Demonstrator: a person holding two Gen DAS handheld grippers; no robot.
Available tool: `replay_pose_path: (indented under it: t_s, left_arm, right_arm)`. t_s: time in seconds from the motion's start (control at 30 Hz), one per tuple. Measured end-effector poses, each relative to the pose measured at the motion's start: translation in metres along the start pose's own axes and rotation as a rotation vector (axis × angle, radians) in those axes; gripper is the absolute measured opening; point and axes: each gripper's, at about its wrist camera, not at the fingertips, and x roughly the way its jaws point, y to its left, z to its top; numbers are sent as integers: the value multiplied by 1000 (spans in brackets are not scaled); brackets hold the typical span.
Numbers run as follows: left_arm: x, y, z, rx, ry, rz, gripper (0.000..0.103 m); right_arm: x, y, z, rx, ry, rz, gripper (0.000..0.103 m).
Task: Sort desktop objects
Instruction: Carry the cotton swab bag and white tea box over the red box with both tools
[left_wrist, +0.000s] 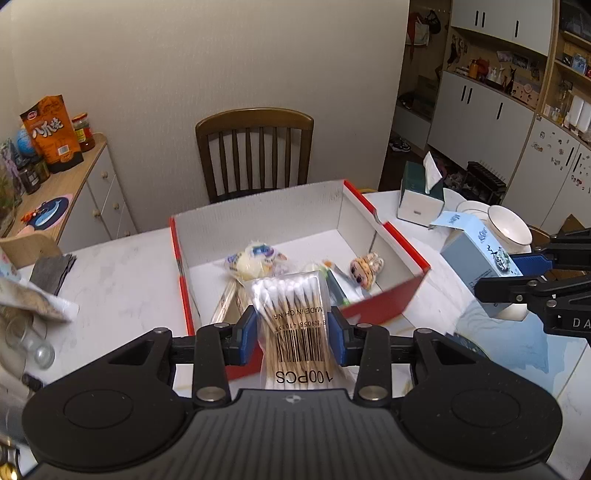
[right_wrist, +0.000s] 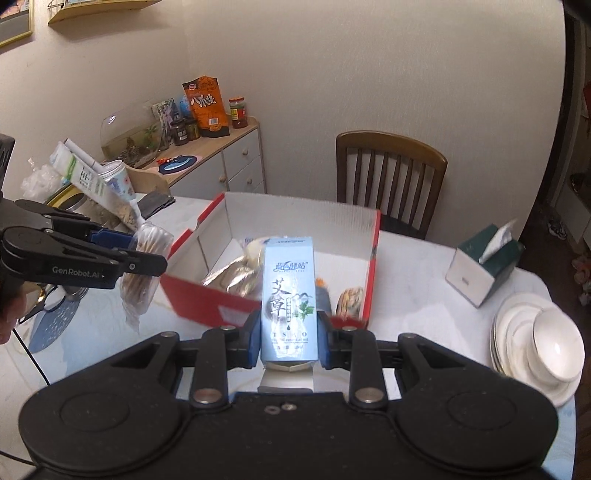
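Note:
My left gripper (left_wrist: 293, 332) is shut on a clear bag of cotton swabs (left_wrist: 295, 325) with a barcode, held above the near wall of a red cardboard box (left_wrist: 258, 206) with a white inside. My right gripper (right_wrist: 288, 339) is shut on a pale blue carton (right_wrist: 289, 295) with Chinese print, also just in front of the red cardboard box (right_wrist: 303, 210). Inside the box lie a wrapped round snack (left_wrist: 255, 260), a small doll figure (left_wrist: 365, 271) and other packets. Each gripper shows in the other's view: the right gripper (left_wrist: 532, 273) with its pale blue carton (left_wrist: 480, 266), the left gripper (right_wrist: 147, 251) with the cotton swabs (right_wrist: 146, 266).
A tissue box (left_wrist: 421, 195) and stacked white bowls and plates (right_wrist: 535, 347) stand right of the red box. A wooden chair (left_wrist: 255, 155) is behind the table. A sideboard (right_wrist: 221, 147) holds jars and an orange snack bag. A glass (left_wrist: 33, 343) and clutter sit at the left.

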Motion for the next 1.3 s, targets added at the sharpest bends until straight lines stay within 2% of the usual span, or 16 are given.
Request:
replay_pose_path:
  t_s: [0.4,0.57,1.0,1.3]
  left_arm:
    - [39,22,43,25,-21,9,38]
    - [65,31,57,25,0,5,38]
    - [122,27,56,89,112,-23,38]
    - [150,27,47,114,167,-19,38]
  right_arm:
    - [50,-3,43,-24,-8,-35,28]
    - [76,-10,58,-17,-5,-44,28]
    - [152,-21,65,5,91,-95,28]
    - [187,-25,58,6,163,-112,28]
